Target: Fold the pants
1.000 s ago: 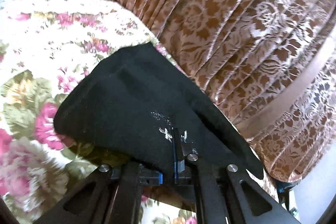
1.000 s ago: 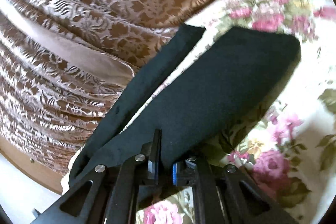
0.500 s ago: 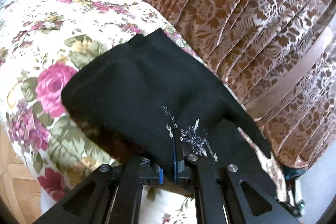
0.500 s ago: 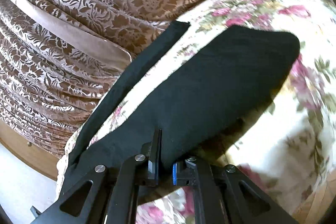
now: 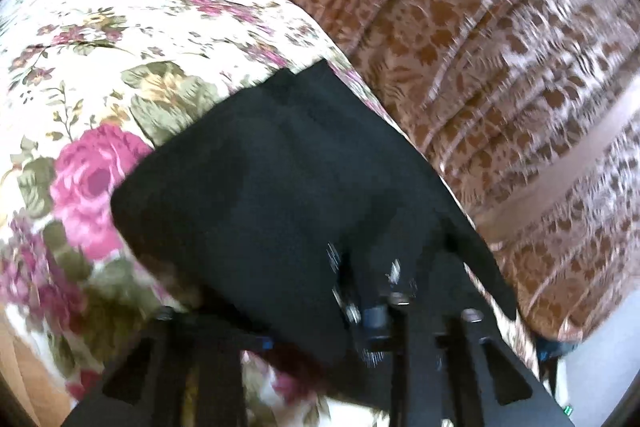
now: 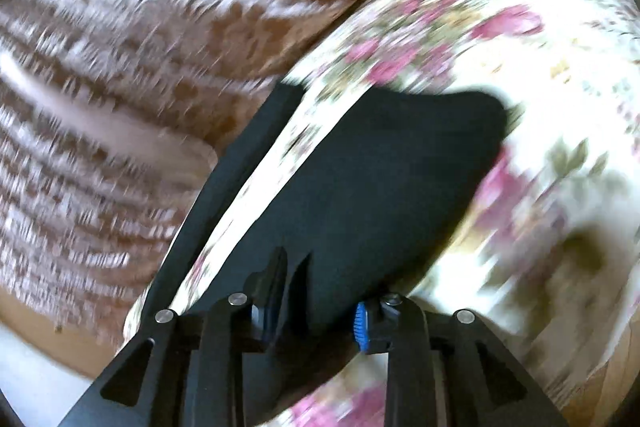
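Pants [image 5: 280, 187]: black, lying partly folded on the floral bedspread [image 5: 100, 39], beside the brown patterned curtain [image 5: 500, 47].
Left gripper [image 5: 320, 311]: fingers parting, cloth draped between them.
Right gripper [image 6: 316, 307]: fingers opening, pants edge loose in the gap.

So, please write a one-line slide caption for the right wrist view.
Right tongs opening around black pants draped over a floral bedspread.

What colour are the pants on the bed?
Black pants, plain; clearest in the left wrist view.
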Motion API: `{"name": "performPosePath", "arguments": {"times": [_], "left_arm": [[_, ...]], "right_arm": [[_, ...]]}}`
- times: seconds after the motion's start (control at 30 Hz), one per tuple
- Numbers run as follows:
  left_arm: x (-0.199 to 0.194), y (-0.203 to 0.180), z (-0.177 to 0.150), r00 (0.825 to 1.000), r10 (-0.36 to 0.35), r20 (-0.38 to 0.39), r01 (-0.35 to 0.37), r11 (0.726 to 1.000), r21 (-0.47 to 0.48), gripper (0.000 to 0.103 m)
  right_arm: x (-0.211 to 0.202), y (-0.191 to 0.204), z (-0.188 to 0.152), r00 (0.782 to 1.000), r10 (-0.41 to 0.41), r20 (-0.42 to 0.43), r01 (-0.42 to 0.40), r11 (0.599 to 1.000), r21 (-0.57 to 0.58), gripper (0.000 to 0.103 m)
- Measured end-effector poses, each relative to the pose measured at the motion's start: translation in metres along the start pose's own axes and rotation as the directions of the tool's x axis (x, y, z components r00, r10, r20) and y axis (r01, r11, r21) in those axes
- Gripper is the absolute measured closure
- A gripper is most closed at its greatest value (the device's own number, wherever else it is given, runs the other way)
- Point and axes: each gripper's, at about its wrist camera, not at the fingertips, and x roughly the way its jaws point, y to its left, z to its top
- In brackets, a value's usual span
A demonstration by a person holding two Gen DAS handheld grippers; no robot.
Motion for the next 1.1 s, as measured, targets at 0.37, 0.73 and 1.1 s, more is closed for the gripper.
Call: {"name": "performPosePath", "arguments": {"times": [0.37, 0.73, 1.1], "left_arm": [[-0.02, 0.005, 0.017, 0.998, 0.026, 0.05, -0.022, 0.997, -0.068, 0.097], [-0.013, 0.022, 0.006, 0.993, 0.117, 0.01, -0.117, 0.993, -0.008, 0.092], [-0.043, 0.046, 0.022, 0.95, 0.267, 0.16, -0.251, 0.961, -0.114, 0.071]], "right_arm": [[-0.024, 0.017, 0.029, 0.987, -0.094, 0.13, 0.105, 0.991, -0.086, 0.095], [-0.021, -0.012, 0.017, 0.966, -0.241, 0.092, 0.247, 0.967, -0.061, 0.094], [-0.075, 0.044, 0.029, 0.841, -0.376, 0.389, 0.449, 0.886, -0.116, 0.073]]}}
